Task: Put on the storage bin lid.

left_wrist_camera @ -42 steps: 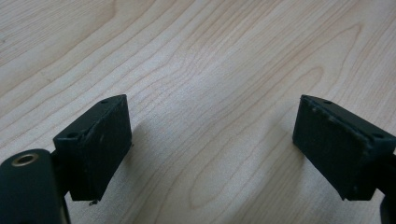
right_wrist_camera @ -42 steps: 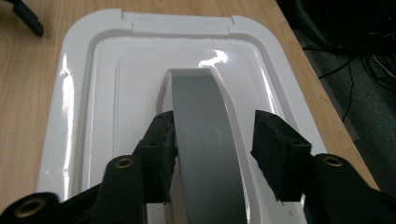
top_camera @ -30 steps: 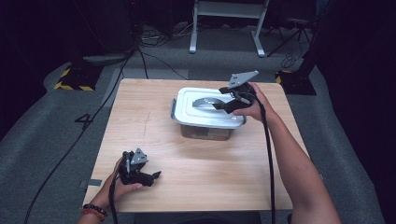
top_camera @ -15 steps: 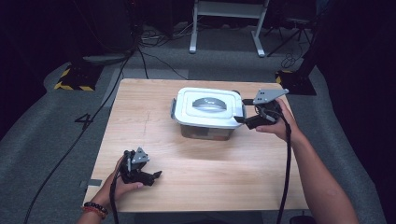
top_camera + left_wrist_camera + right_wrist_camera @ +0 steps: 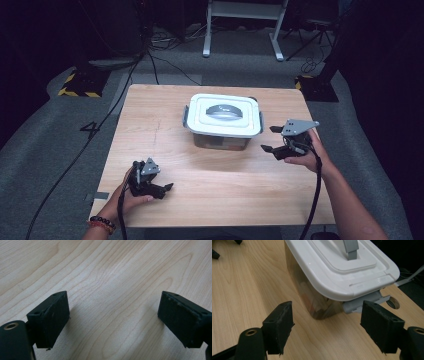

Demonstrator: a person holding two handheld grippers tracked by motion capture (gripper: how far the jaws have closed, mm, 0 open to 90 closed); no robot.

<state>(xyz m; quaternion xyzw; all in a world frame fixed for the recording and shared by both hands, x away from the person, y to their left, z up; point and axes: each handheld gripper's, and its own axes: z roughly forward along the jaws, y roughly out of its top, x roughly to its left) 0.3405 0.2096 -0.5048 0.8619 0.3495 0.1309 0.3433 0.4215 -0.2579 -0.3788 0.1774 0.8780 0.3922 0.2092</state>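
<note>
Sitting a bit above the middle of the high view is a clear plastic storage box with a white snap-on lid and grey handle (image 5: 223, 120), resting on the light wooden table (image 5: 200, 200) with the lid on. Right gripper (image 5: 273, 140) hovers just right of the box, near the grey side latch (image 5: 362, 303), jaws spread wide with nothing between them. In the right gripper view the box takes the upper middle of the frame, and the latch sits between the two black pads (image 5: 280, 326) but farther off, not touched as far as I can see. Left gripper (image 5: 167, 188) is down in the lower left of the high view, well apart from the box, resting on the tabletop. Its jaws have just been opening and stand apart over bare wood (image 5: 112, 290), gripping nothing.
</note>
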